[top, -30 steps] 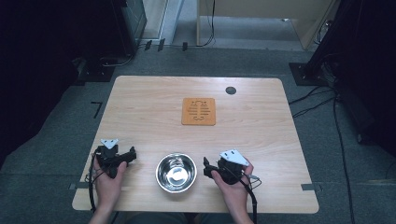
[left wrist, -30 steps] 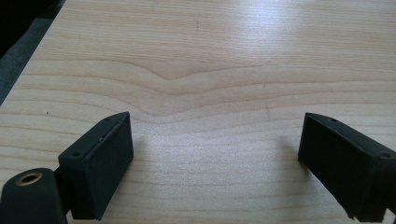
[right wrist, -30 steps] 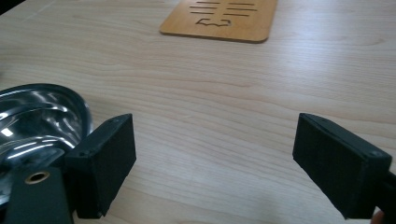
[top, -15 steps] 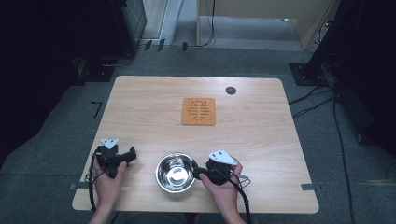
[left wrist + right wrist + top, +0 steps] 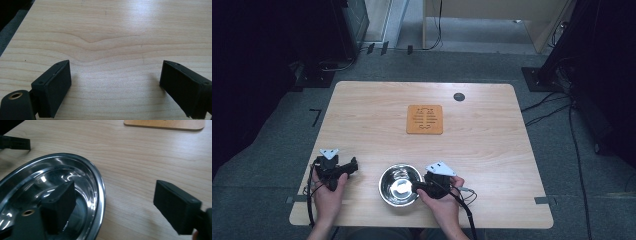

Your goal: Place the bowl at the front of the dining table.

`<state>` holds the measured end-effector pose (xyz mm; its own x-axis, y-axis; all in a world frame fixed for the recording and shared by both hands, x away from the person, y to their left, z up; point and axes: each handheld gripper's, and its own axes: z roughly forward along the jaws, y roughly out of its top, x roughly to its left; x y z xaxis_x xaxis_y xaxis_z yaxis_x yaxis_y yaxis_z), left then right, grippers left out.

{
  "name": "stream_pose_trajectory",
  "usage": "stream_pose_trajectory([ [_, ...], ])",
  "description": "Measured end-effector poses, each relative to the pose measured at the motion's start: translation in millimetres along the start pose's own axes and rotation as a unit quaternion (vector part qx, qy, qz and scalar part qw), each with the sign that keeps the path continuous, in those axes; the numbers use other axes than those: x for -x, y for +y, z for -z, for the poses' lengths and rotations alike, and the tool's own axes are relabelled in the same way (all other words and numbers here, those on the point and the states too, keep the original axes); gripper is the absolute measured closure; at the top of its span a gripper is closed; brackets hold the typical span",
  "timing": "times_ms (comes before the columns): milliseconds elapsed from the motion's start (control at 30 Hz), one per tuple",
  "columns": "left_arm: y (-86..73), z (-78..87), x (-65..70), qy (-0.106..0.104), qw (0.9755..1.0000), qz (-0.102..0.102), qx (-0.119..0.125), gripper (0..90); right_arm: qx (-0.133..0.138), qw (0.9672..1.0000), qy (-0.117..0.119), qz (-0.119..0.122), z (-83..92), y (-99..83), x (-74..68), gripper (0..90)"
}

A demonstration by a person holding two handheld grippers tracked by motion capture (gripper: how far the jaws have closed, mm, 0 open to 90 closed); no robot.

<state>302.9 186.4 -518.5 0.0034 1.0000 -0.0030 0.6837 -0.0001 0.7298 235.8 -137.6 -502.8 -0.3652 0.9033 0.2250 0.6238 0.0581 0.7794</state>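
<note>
Steel bowl (image 5: 400, 185): near edge of the wooden table (image 5: 362, 125), between your hands. Your right gripper (image 5: 113, 202): jaws wide apart, straddling the bowl's right rim, one inside, one outside, gripping nothing. Your left gripper (image 5: 115, 82): jaws wide apart over bare wood, left of the bowl. Orange trivet (image 5: 425, 119): far centre

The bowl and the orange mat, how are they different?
The bowl is round, shiny metal and hollow; the mat is a flat, dull orange square with a pattern cut into it. The bowl sits at the table's near edge, with one jaw of the right gripper over its rim; the mat lies farther back, with nothing near it. Both rest on the table.
</note>
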Motion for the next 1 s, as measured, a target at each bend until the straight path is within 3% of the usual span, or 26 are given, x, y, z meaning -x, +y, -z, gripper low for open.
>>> stream_pose_trajectory([
  [167, 0.0, 0.0, 0.0, 0.000, 1.0000, 0.000, 0.000, 10.0, -0.008, 0.9999, 0.008, 0.002, -2.7, -1.9, -3.2, 34.1],
  [200, 0.0, 0.0, 0.0, 0.000, 1.0000, 0.000, 0.000, 10.0, -0.020, 0.9991, 0.037, -0.006, -5.0, -2.8, -2.2, 39.4],
  [233, 0.0, 0.0, 0.0, 0.000, 1.0000, 0.000, 0.000, 10.0, -0.020, 0.9991, 0.037, -0.006, -5.0, -2.8, -2.2, 39.4],
  [267, 0.0, 0.0, 0.0, 0.000, 1.0000, 0.000, 0.000, 10.0, -0.029, 0.9982, 0.051, -0.010, -7.2, -4.2, -1.0, 41.4],
  [633, 0.0, 0.0, 0.0, 0.000, 1.0000, 0.000, 0.000, 10.0, -0.038, 0.9992, 0.010, -0.006, -9.6, -9.2, -4.3, 59.1],
  [700, 0.0, 0.0, 0.0, 0.000, 1.0000, 0.000, 0.000, 10.0, -0.034, 0.9993, 0.017, 0.007, -9.0, -9.2, -3.9, 67.3],
  [733, 0.0, 0.0, 0.0, 0.000, 1.0000, 0.000, 0.000, 10.0, -0.034, 0.9993, 0.017, 0.007, -9.0, -9.2, -3.9, 67.3],
  [767, 0.0, 0.0, 0.0, 0.000, 1.0000, 0.000, 0.000, 10.0, -0.025, 0.9991, 0.009, 0.033, -7.9, -9.6, -5.4, 72.8],
  [800, 0.0, 0.0, 0.0, 0.000, 1.0000, 0.000, 0.000, 10.0, -0.025, 0.9991, 0.009, 0.033, -7.9, -9.6, -5.4, 72.8],
  [833, 0.0, 0.0, 0.0, 0.000, 1.0000, 0.000, 0.000, 10.0, -0.016, 0.9982, 0.010, 0.057, -7.7, -10.5, -5.8, 75.7],
  [1000, 0.0, 0.0, 0.0, 0.000, 1.0000, 0.000, 0.000, 10.0, -0.007, 0.9992, 0.024, 0.031, -7.8, -11.4, -2.7, 77.9],
])
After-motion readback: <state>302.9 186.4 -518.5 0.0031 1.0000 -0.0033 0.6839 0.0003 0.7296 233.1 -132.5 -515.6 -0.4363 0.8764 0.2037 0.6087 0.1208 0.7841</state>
